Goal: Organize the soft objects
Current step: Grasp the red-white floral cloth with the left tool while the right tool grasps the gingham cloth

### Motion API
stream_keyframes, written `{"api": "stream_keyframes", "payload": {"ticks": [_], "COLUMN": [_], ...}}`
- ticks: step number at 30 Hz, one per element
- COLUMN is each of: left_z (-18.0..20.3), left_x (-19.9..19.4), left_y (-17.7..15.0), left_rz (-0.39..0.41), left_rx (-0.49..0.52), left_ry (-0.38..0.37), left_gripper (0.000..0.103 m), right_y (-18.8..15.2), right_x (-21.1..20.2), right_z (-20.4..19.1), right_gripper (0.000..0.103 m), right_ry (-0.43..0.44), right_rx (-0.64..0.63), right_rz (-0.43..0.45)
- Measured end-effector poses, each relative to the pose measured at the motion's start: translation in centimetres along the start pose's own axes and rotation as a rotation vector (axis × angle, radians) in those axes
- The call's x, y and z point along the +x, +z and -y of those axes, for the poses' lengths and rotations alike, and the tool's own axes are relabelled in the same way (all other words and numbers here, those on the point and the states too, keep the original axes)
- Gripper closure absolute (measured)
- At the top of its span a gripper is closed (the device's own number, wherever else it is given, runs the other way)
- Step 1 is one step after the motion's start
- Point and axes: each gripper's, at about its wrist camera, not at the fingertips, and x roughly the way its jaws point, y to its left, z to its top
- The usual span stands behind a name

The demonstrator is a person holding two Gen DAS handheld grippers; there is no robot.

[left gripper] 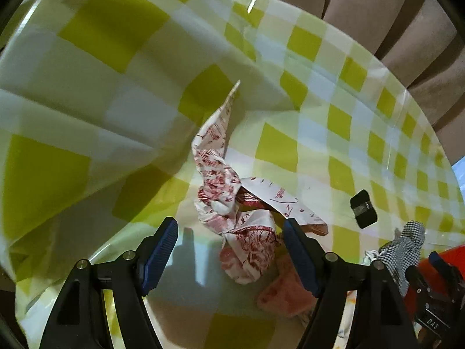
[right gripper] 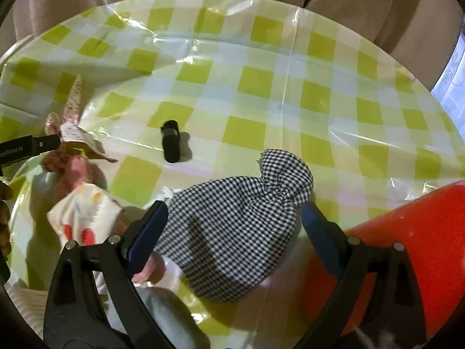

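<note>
Soft cloths are lying scattered over a desk (right gripper: 261, 87) covered in a glossy green-and-white check sheet. On the left, the left tongs (left gripper: 229, 250) are pointing down and forward with their blue-padded jaws spread wide apart, gripping nothing; a crumpled red-printed white cloth (left gripper: 247, 232) is sitting between and just beyond the fingertips, one corner sticking up, and a pink cloth (left gripper: 284, 293) is lying partly hidden behind the right finger. A raised fold of the sheet is filling the left side of that view and hiding what lies beyond it. Further right, a small black object (right gripper: 171, 142), too blurred to identify, is resting alone on open desk. The right tongs (right gripper: 235, 229) are likewise angling down, jaws wide apart and clamping nothing, straddling a black-and-white houndstooth cloth (right gripper: 232, 226) bunched at its far end. Beside their left finger, a white cloth with coloured spots (right gripper: 84, 218) is lying, cut off by the gripper body. At the far right an orange container (right gripper: 421, 247) is running out of frame. Past the cloths, the desk is lying open to its curved far edge, beige curtain folds behind.
</note>
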Motion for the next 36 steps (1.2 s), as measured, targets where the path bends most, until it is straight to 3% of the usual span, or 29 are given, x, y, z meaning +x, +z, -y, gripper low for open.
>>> {"api": "stream_keyframes", "payload": {"ticks": [4,8,12,14,17,19,22,28,36], "left_z": [0.7,1.4,1.2,1.1,1.0,1.0,0.6,0.5,0.2], "left_x": [1.5,2.0,1.9,1.7,1.3,0.9,-0.3,-2.6,-5.7], "left_y": [-0.2,-0.9,-1.0,-1.1,-1.3,-1.3,-1.4,-1.9,-2.5], "left_rz": [-0.032,-0.029,-0.023,-0.017,-0.003,0.01,0.031,0.065,0.106], "left_rx": [0.032,0.098,0.11,0.11,0.104,0.1,0.086,0.082,0.057], "left_ry": [0.005,0.044,0.046,0.044,0.036,0.034,0.03,0.022,0.011], "left_gripper": [0.029,0.065,0.083,0.088,0.091,0.093,0.093,0.093,0.093], "right_y": [0.1,0.1,0.1,-0.1,-0.6,-0.8,-1.1,-1.5,-2.2], "right_x": [1.5,2.9,3.9,4.1,4.3,4.2,3.8,2.8,-0.5], "right_z": [-0.1,-0.1,0.0,-0.3,-0.9,-1.1,-1.4,-1.3,-1.1], "right_gripper": [0.009,0.009,0.009,0.018,0.036,0.062,0.078,0.086,0.088], "right_ry": [-0.016,-0.016,0.004,0.01,0.027,0.049,0.068,0.092,0.099], "right_rx": [-0.004,-0.001,0.003,-0.01,-0.036,-0.038,-0.049,-0.041,-0.036], "right_rz": [-0.027,-0.052,-0.069,-0.063,-0.063,-0.054,-0.037,-0.001,0.06]}}
